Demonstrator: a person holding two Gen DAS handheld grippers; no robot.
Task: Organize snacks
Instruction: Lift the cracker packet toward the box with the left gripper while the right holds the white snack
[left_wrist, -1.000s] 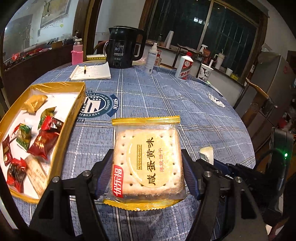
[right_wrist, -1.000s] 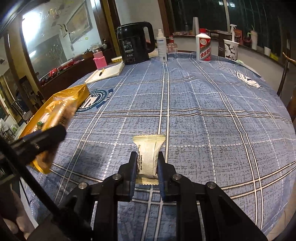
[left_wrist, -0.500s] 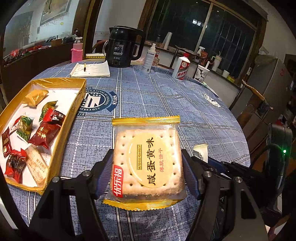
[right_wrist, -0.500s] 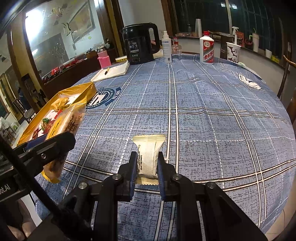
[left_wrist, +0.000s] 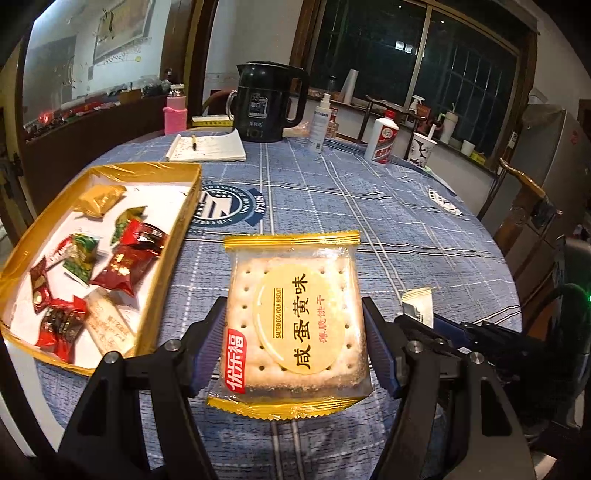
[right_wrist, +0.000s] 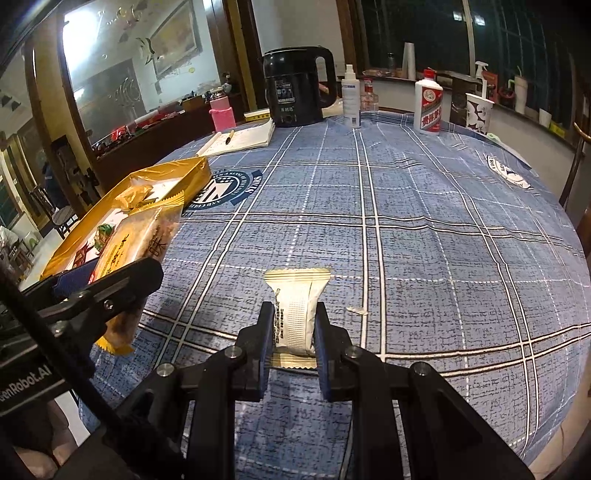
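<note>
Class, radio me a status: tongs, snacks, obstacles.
Left tongs grip biscuit pack. Right tongs grip white sachet. Gold tray left, path clear.

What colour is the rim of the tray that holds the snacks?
Gold. The tray has a shiny gold rim and a white floor, clearest in the left wrist view.

In the right view the biscuit pack (right_wrist: 127, 254) hides most of the gold tray (right_wrist: 110, 206). In the left view the small cream snack (left_wrist: 419, 304) is half hidden behind the left hand-held gripper (left_wrist: 291, 347). Notebook (left_wrist: 207, 147) writing is too small to read.
</note>
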